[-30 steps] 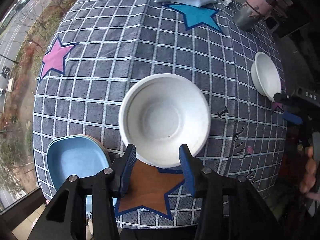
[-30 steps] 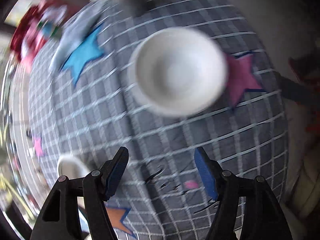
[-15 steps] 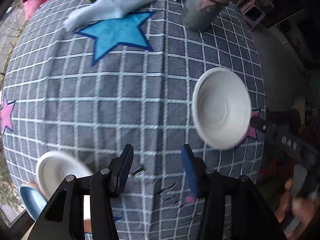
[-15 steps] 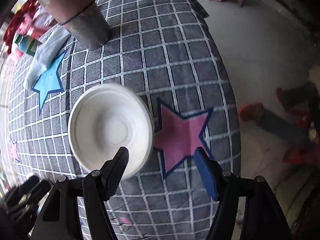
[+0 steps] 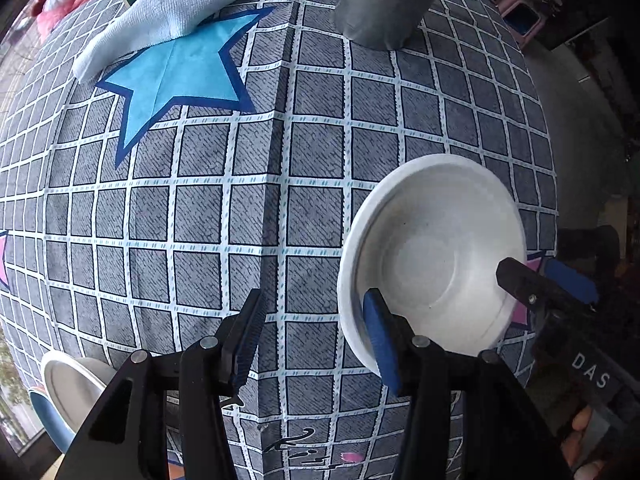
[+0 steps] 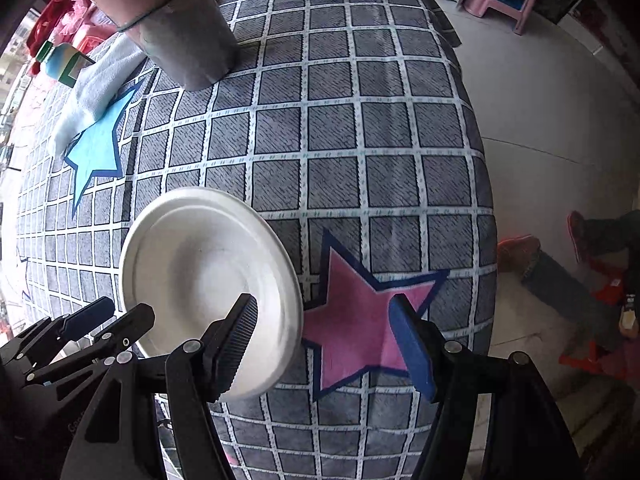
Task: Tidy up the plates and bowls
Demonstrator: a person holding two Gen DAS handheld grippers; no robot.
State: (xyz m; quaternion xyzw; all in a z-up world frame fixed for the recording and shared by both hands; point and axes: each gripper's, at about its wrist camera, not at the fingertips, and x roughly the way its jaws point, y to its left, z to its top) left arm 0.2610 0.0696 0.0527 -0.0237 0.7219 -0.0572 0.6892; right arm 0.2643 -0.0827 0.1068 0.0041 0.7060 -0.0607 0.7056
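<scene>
Two grippers are hanging over a table draped in a grey checked tablecloth (image 5: pixel 312 216) printed with stars. Largest on the cloth, a tall grey and pink cylinder (image 5: pixel 384 0) is standing at the far side, just beside a blue star (image 5: pixel 180 80). A pale folded cloth (image 5: pixel 176 12) is lying across that star's far points, with a green and blue carton (image 6: pixel 64 62) behind it.

A white bowl (image 5: pixel 432 260) is sitting upright near the table's right edge, its rim overlapping a pink star (image 6: pixel 360 320). The left gripper (image 5: pixel 312 344) is pointing down with its jaws spread and nothing pinched; its right finger is showing in front of the bowl's near left rim, the left finger over bare cloth. The right gripper (image 6: pixel 324 344) is also pointing down, jaws spread wide and pinching nothing, straddling the bowl's right rim: one finger over the bowl's inside, the other over the pink star. Whether either is touching the bowl I cannot tell.

At the near left corner, a second white bowl (image 5: pixel 76 384) is resting against a blue plate (image 5: pixel 44 416), well apart from the first.
</scene>
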